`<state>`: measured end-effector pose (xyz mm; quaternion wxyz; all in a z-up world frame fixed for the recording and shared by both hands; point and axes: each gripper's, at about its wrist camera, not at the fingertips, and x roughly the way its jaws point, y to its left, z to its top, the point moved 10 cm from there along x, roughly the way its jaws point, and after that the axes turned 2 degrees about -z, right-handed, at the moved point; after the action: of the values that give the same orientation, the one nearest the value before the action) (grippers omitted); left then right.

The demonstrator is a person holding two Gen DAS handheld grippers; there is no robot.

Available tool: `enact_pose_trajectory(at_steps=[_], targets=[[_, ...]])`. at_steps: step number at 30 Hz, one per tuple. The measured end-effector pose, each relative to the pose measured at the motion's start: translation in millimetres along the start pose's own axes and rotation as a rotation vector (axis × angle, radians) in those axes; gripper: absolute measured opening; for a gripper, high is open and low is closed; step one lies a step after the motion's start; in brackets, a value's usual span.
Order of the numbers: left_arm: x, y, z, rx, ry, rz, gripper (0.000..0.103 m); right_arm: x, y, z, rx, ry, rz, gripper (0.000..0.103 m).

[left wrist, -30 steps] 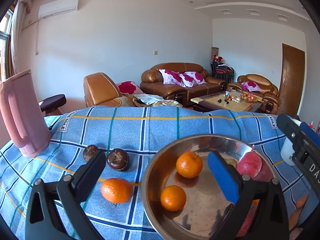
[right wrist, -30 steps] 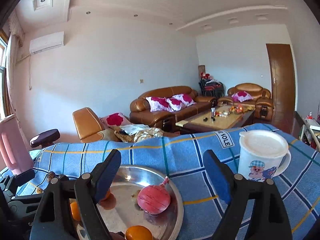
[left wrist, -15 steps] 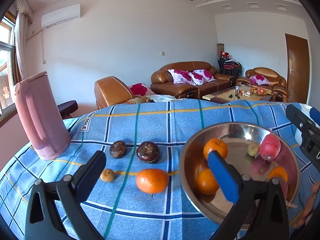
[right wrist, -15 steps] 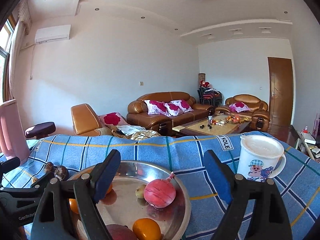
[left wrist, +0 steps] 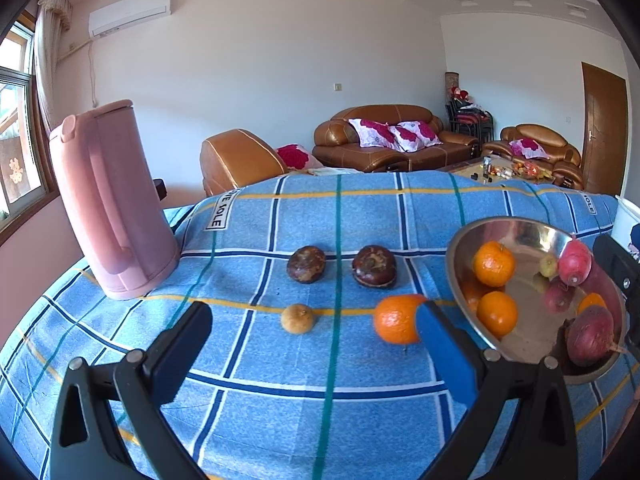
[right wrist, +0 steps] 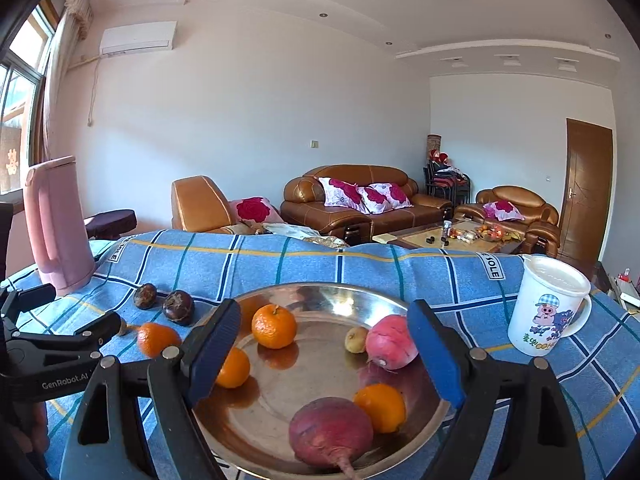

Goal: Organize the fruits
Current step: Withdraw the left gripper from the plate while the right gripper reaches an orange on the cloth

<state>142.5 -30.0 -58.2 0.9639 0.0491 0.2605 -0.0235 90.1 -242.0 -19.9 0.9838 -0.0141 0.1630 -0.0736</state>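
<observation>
Sweeping leftward over the blue plaid cloth (left wrist: 328, 364): left wrist view, centred on the steel bowl (left wrist: 456, 256) a second ago, now centred on the loose fruit beside it; small tan fruit (left wrist: 297, 319), out of frame before, now seen. Left gripper (left wrist: 312, 340) released, jaws wide, nothing between them. Right gripper (right wrist: 324, 340) likewise spread and empty, poised over the bowl (right wrist: 304, 292)

Loose on the cloth: one orange (left wrist: 397, 319) just beside the bowl rim (right fingertip overlaps it in view; contact cannot be told), two dark brown round fruits (left wrist: 306, 264) (left wrist: 374, 265) farther back, tan fruit to the left. Already in the bowl: three oranges (right wrist: 274, 326), one small pale fruit (right wrist: 356, 339), a pink round root (right wrist: 391, 342), a darker red one (right wrist: 330, 432)

Judgement: shift puts remaining loose pieces within reach of left gripper; loose orange likely next, four pieces left to gather

Around: pink kettle (left wrist: 108, 200) at far left, well clear of the fruit; white cartoon mug (right wrist: 550, 306) right of the bowl. Nothing blocking the path to the orange, though bowl rim sits close on its right side
</observation>
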Motion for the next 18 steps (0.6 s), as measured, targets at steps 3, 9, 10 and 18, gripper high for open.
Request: enact_pose_trajectory(at_steps=[3, 9, 10, 18], targets=[[1, 18, -4, 0.009, 0.009, 0.009, 0.103, -1, 10, -3, 0.004, 0.019, 0.008, 0.086], [9, 60, -9, -0.010, 0.043, 0.047, 0.103, -2, 45, -6, -0.047, 0.043, 0.049, 0.086], [12, 68, -10, -0.013, 0.048, 0.054, 0.103, -1, 53, -7, -0.067, 0.047, 0.060, 0.086], [26, 123, -19, -0.098, 0.093, 0.091, 0.103, 26, 126, -20, -0.247, 0.158, 0.171, 0.086]])
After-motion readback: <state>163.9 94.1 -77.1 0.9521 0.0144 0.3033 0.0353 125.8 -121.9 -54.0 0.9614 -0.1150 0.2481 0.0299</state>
